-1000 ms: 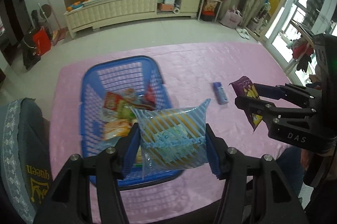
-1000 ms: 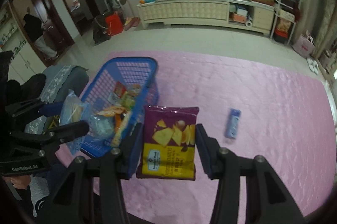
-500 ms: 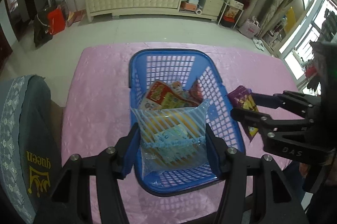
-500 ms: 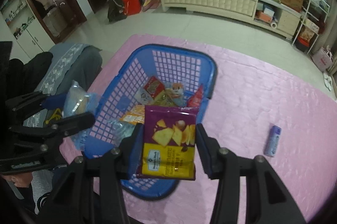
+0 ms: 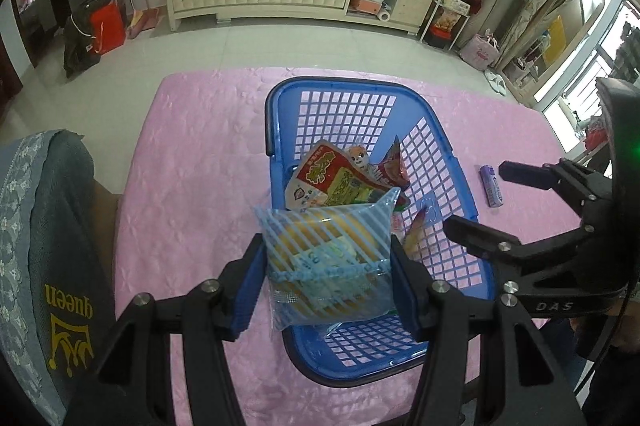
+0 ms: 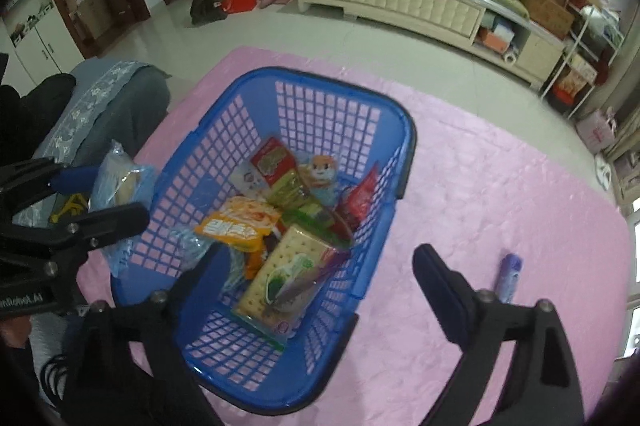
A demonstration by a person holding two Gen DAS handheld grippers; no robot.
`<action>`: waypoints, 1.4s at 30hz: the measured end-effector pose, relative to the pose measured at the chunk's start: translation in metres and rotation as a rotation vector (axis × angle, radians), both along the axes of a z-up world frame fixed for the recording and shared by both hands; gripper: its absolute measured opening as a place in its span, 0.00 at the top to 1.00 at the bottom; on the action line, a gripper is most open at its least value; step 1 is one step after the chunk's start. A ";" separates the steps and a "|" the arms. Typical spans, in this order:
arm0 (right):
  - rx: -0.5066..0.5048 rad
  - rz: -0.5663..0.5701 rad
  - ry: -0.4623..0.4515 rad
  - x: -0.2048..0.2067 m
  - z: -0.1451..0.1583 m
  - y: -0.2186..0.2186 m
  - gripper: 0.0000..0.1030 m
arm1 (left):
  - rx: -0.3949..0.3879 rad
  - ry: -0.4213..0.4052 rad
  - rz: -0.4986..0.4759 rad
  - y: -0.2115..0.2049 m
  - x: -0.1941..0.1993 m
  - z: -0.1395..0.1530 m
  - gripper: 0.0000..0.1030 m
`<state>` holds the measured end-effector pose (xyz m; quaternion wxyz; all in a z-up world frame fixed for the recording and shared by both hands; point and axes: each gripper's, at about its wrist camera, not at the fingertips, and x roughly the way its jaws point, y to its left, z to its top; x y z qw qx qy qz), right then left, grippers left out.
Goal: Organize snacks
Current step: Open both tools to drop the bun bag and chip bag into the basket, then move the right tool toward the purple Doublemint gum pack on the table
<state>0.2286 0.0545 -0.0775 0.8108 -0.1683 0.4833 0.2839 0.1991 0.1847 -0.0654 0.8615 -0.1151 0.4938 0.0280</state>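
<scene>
The blue basket (image 6: pixel 224 129) stands on the pink-covered surface (image 6: pixel 500 185), directly ahead of and below both sets of fingers. It holds several snack packs, among them a cracker pack (image 6: pixel 288 278) with purple trim lying on top of the pile, just ahead of the right gripper (image 6: pixel 316 266).

The right gripper's fingers are opening and stand wide apart, with nothing pressed between the pads; the cracker pack lies loose in the basket between and ahead of them. A small purple tube (image 6: pixel 509 276) lies on the surface outside the basket, just beyond the outer right finger.

The left gripper (image 5: pixel 326 274) is closed on a striped clear bag (image 5: pixel 328 262) of buns, one pad on each side of the bag. The bag hangs above the near end of the basket, apparently not yet resting on its contents.

Probable step: deposit of the striped clear bag, then retrieval of the purple tube.

Risks:
- The bag is soft film. If the fingers open while it hangs near the near rim, it may tip over the rim onto the surface.
- The two grippers are close together over the basket. A sideways move may bring them into contact.
- A finger catching the lattice wall may drag the light basket.
- The purple tube is round and may roll when touched.
</scene>
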 end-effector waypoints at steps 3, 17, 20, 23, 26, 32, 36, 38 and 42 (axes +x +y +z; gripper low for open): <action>0.002 -0.017 -0.012 0.000 0.006 -0.007 0.00 | 0.006 -0.002 -0.002 -0.004 -0.001 0.003 0.47; 0.067 -0.169 -0.036 0.020 0.007 -0.064 0.00 | -0.002 -0.014 -0.051 -0.037 0.027 0.008 0.47; 0.076 -0.178 -0.022 0.026 0.000 -0.070 0.00 | 0.032 0.007 -0.068 -0.047 0.041 0.000 0.47; 0.084 -0.190 -0.016 0.033 -0.005 -0.076 0.00 | 0.036 0.023 -0.081 -0.052 0.055 -0.009 0.47; 0.078 -0.192 -0.003 0.040 -0.012 -0.080 0.00 | 0.038 0.034 -0.085 -0.053 0.065 -0.017 0.47; 0.074 -0.205 0.011 0.050 -0.025 -0.084 0.00 | 0.043 0.051 -0.082 -0.054 0.080 -0.031 0.46; 0.071 -0.199 0.032 0.051 -0.030 -0.087 0.00 | 0.118 0.066 -0.078 -0.056 0.083 -0.037 0.39; 0.063 -0.180 0.043 0.049 -0.032 -0.086 0.00 | 0.090 0.071 -0.078 -0.053 0.080 -0.039 0.39; 0.066 -0.183 0.043 0.043 -0.029 -0.091 0.00 | 0.080 0.073 -0.082 -0.054 0.071 -0.036 0.39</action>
